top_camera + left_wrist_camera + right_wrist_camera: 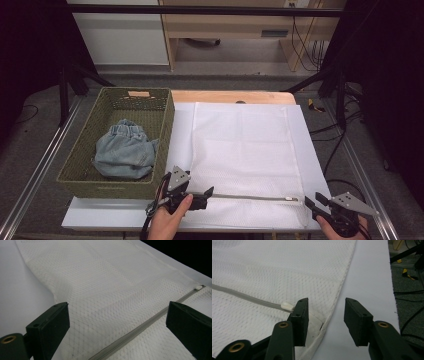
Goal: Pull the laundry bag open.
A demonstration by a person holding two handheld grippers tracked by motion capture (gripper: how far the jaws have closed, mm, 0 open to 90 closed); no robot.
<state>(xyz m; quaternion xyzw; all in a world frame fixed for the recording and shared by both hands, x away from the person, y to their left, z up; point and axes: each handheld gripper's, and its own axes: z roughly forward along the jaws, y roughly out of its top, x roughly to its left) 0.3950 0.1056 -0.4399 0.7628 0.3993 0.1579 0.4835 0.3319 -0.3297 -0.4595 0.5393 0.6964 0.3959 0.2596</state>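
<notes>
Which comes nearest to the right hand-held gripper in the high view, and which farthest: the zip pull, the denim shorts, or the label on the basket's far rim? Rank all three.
From the right hand-held gripper:
1. Zip pull, just to its left at the mesh bag's near edge.
2. Denim shorts, far left, inside the basket.
3. Label, on the far rim, back left.

left hand-held gripper (209, 191): jaws apart | right hand-held gripper (311, 202): jaws apart
</notes>
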